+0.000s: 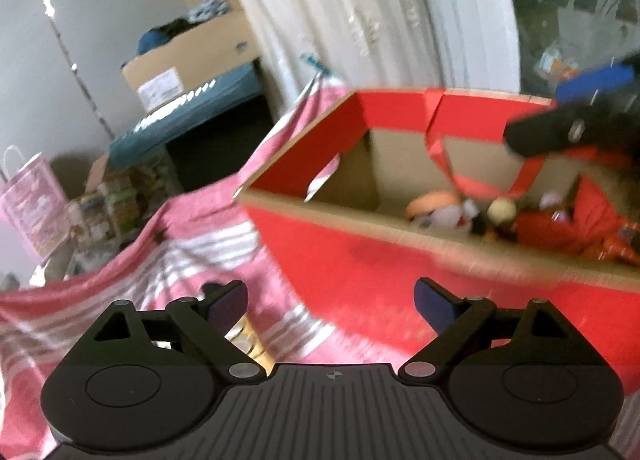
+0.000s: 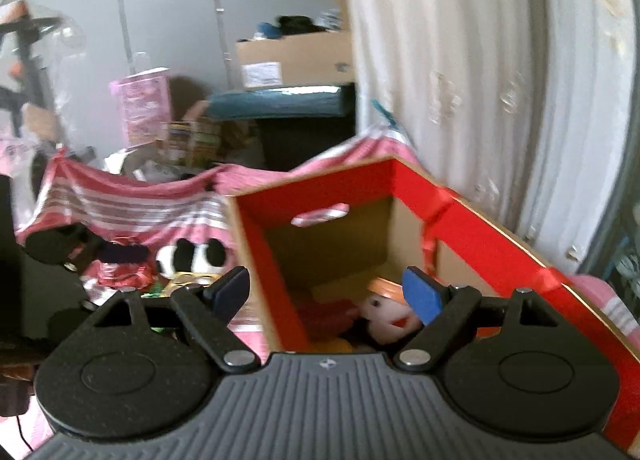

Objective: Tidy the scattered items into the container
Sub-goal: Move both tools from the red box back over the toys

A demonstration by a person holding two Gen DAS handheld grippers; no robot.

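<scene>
A red cardboard box [image 1: 360, 260] stands on a pink striped cloth [image 1: 132, 288]. Inside it lie a doll with an orange cap [image 1: 436, 207] and red soft items [image 1: 560, 227]. My left gripper [image 1: 330, 306] is open and empty, low in front of the box's near wall. A gold item [image 1: 252, 340] lies under its left finger. My right gripper [image 2: 326, 294] is open and empty, above the box [image 2: 500, 244], over the doll [image 2: 388, 316]. It also shows in the left wrist view [image 1: 560, 115]. A panda plush [image 2: 192, 256] and a red foil item [image 2: 120, 274] lie on the cloth left of the box.
A white curtain [image 2: 460, 59] hangs behind the box. A cardboard carton [image 1: 192, 59] sits on a blue shelf at the back. A pink paper bag [image 1: 32, 203] and stacked packets [image 1: 104, 203] stand beyond the cloth's edge.
</scene>
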